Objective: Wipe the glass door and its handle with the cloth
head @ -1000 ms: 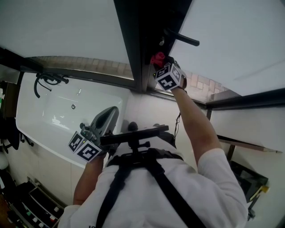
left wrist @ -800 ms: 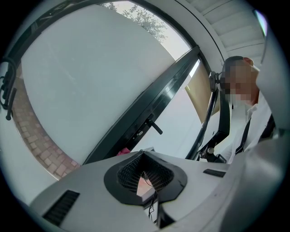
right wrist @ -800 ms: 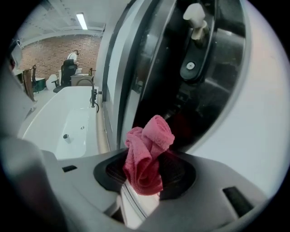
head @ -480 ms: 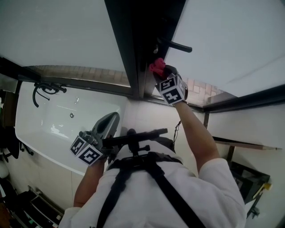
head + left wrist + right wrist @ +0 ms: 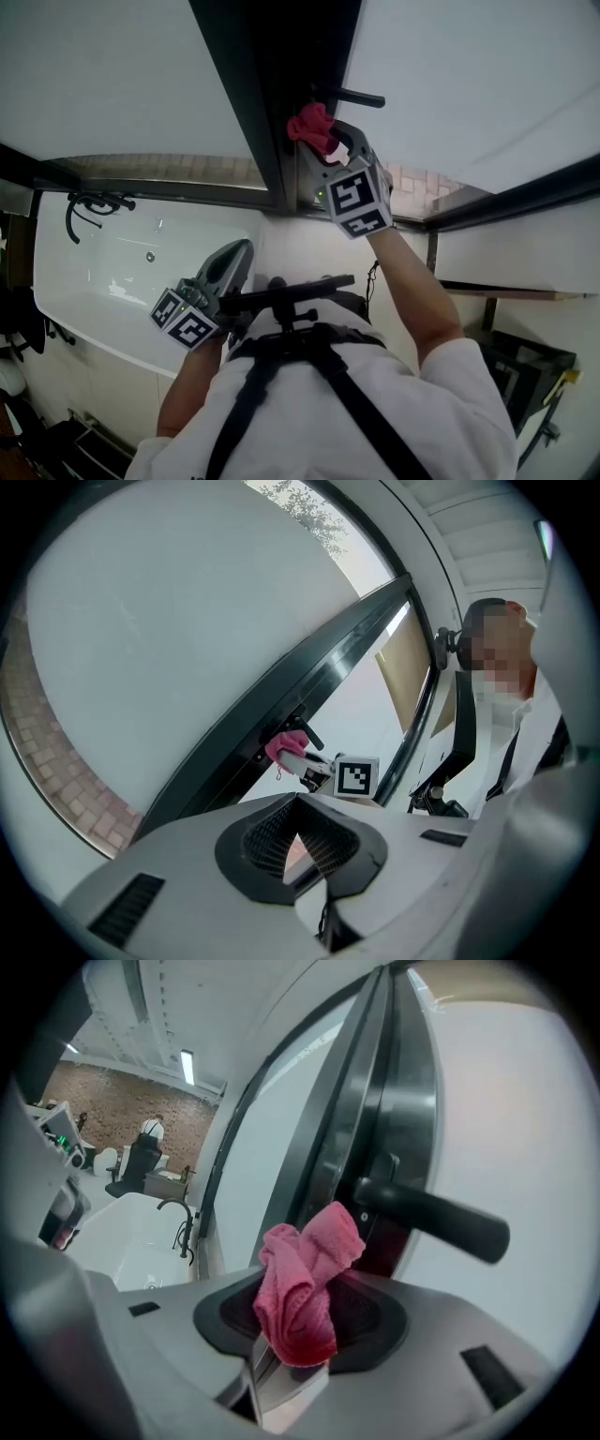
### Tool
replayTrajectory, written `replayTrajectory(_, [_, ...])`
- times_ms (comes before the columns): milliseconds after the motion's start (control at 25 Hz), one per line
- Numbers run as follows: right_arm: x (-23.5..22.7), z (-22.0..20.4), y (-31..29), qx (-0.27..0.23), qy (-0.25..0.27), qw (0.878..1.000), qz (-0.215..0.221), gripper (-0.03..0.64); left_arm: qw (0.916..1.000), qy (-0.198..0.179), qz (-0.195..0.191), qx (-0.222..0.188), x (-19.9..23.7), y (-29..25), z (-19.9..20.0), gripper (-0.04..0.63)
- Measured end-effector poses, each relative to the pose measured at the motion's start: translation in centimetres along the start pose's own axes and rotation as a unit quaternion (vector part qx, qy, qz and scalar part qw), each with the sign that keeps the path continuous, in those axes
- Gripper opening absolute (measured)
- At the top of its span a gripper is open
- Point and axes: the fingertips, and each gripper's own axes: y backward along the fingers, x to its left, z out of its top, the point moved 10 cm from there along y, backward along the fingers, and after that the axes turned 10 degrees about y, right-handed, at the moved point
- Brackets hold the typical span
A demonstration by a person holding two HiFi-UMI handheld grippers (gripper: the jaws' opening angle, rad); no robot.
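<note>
My right gripper [image 5: 323, 141] is raised to the dark door frame [image 5: 272, 94] and shut on a bunched pink cloth [image 5: 311, 127]. The cloth sits just below and left of the black lever handle [image 5: 352, 96]; I cannot tell whether it touches it. In the right gripper view the cloth [image 5: 300, 1288] sticks out of my right gripper [image 5: 298, 1326] in front of the handle [image 5: 431, 1215] and its base plate. White glass [image 5: 469, 75] spreads to the right of the frame. My left gripper [image 5: 242, 248] hangs low by my chest, shut and holding nothing [image 5: 298, 841].
A white sink [image 5: 122, 272] with a black tap [image 5: 89, 202] lies below left. A dark rail [image 5: 525, 202] and a shelf cross the lower right. A black camera bar [image 5: 281, 291] juts from my chest harness. A seated person [image 5: 145, 1143] shows far behind.
My right gripper has carried the pink cloth up along the door frame, closer to the handle. The left gripper has stayed by the sink.
</note>
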Motion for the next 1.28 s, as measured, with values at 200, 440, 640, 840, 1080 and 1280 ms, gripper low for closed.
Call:
replayTrajectory(200, [-0.7, 3.8, 0.3, -0.062, 0.012, 0.998, -0.028, 0.170, 1.0000, 0.003, 0.001, -0.002, 0.1, 0.2, 0.0, 0.002])
replayTrajectory(440, [-0.8, 3.3, -2.1, -0.057, 0.013, 0.998, -0.035, 0.170, 0.9999, 0.004, 0.007, -0.008, 0.2, 0.7, -0.1, 0.002])
replayTrajectory(640, [0.1, 1.3, -2.9, -0.038, 0.013, 0.999, -0.029, 0.170, 0.9998, 0.006, 0.015, -0.013, 0.4, 1.1, -0.1, 0.002])
replayTrajectory(840, [1.2, 0.2, -3.5, -0.027, 0.027, 0.999, -0.029, 0.169, 0.9997, 0.007, 0.019, -0.012, 0.5, 1.3, -0.1, 0.002])
replayTrajectory(1080, [2.0, -2.0, -4.7, 0.002, 0.042, 0.999, -0.014, 0.170, 0.9997, 0.008, 0.022, -0.009, 0.7, 1.2, 0.0, 0.002])
replayTrajectory(1280, [2.7, -3.4, -5.0, 0.021, 0.063, 0.998, -0.002, 0.170, 0.9996, 0.007, 0.026, -0.008, 0.5, 1.3, 0.0, 0.002])
